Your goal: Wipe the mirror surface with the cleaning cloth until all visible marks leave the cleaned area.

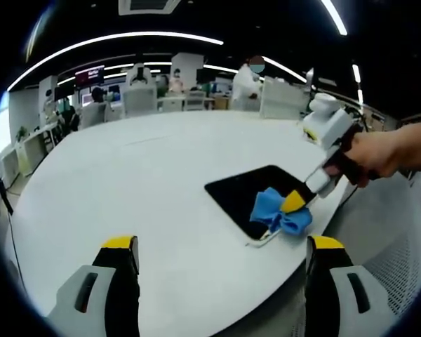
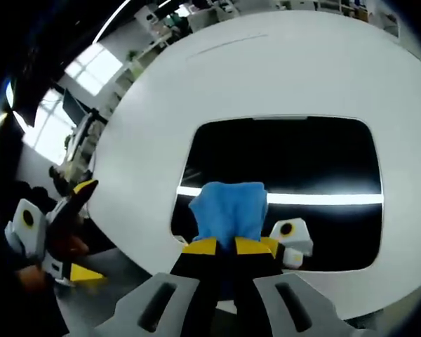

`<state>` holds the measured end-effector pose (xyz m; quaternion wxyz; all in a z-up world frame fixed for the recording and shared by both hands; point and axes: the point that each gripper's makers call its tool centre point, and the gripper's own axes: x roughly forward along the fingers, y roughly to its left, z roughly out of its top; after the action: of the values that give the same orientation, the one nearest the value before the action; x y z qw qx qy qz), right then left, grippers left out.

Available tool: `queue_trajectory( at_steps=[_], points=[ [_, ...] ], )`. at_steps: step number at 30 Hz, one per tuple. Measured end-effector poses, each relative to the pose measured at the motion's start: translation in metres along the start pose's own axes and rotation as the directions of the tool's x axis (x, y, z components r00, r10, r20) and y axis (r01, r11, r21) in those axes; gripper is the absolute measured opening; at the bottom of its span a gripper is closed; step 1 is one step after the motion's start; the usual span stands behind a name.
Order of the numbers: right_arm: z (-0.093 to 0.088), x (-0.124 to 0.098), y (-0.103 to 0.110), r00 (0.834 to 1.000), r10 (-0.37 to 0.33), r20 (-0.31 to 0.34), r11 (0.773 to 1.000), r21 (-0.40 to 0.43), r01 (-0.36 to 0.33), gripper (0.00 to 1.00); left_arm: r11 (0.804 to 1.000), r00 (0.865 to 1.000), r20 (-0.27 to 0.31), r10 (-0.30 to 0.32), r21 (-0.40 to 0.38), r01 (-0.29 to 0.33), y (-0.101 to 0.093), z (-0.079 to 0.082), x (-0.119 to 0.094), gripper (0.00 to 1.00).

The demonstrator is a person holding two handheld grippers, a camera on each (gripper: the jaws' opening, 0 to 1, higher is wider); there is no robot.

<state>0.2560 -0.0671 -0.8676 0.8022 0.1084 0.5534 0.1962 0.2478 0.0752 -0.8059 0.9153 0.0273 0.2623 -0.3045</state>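
Note:
A dark rectangular mirror (image 1: 242,193) lies flat near the right edge of a white table (image 1: 147,182). A blue cleaning cloth (image 1: 275,212) rests on the mirror's near corner. My right gripper (image 1: 298,200), held by a hand (image 1: 379,154), comes in from the right with its yellow tips on the cloth. In the right gripper view, that gripper (image 2: 228,246) is shut on the blue cloth (image 2: 228,207), pressed onto the mirror (image 2: 302,161), which reflects a bright light strip. My left gripper (image 1: 222,244) is open with nothing between its jaws, back from the mirror; it also appears at the left (image 2: 83,232).
The table's curved edge (image 1: 295,281) runs close behind the mirror, with a grey mesh chair (image 1: 400,260) beyond it. Desks, chairs and people (image 1: 245,81) stand far behind the table. Bright windows (image 2: 91,70) are at the upper left.

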Motion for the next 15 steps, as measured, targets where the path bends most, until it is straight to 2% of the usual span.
queue_trajectory(
  at_steps=[15],
  points=[
    [-0.0001, 0.0008, 0.0002, 1.000, 0.008, -0.005, 1.000, 0.027, -0.008, 0.01, 1.000, 1.000, 0.001, -0.002, 0.001, 0.002, -0.0005, 0.0009, -0.0004, 0.99]
  ],
)
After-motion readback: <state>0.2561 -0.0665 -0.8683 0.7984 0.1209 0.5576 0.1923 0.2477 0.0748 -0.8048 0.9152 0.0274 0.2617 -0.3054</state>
